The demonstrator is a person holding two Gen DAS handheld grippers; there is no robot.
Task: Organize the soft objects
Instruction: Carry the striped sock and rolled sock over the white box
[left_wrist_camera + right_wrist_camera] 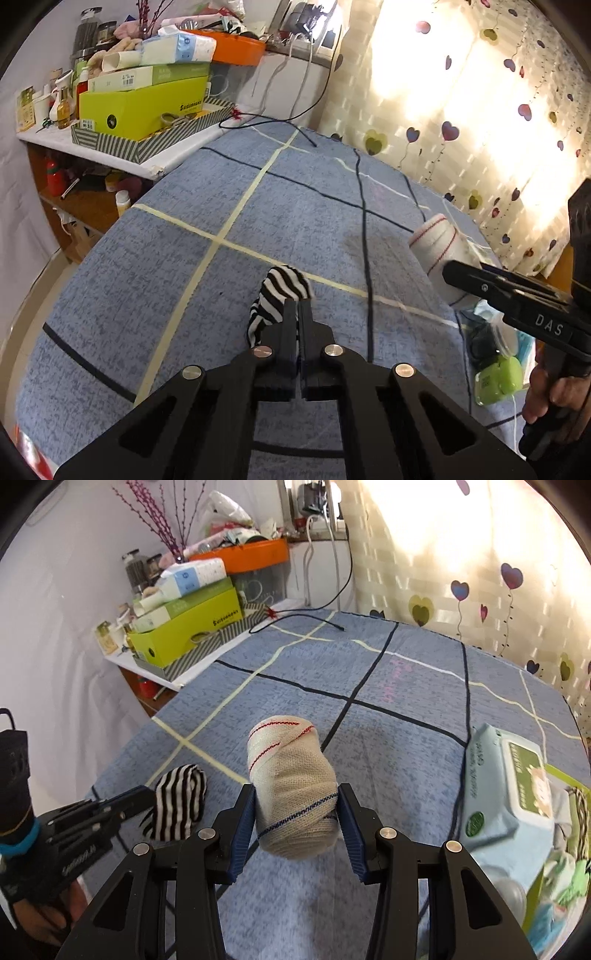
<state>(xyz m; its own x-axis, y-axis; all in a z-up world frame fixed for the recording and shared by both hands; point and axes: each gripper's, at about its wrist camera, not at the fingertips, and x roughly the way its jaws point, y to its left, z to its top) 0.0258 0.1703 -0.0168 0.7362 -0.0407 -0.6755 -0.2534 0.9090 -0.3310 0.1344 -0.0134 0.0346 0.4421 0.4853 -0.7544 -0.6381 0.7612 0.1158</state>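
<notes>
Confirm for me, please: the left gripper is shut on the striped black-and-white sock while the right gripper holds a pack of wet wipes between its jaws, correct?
Not quite. The right gripper holds the rolled bandage, not the wet wipes pack, which lies on the bed to the side, as the right wrist view shows. The left gripper is indeed shut on the striped sock.

Each camera rides close behind its own gripper and looks steeply down along the fingers over the blue checked bedcover (177,280) toward the cluttered white shelf (110,155) and the heart-print curtain (480,602). Both views share that bedcover, and each catches the other gripper at its side edge.
</notes>
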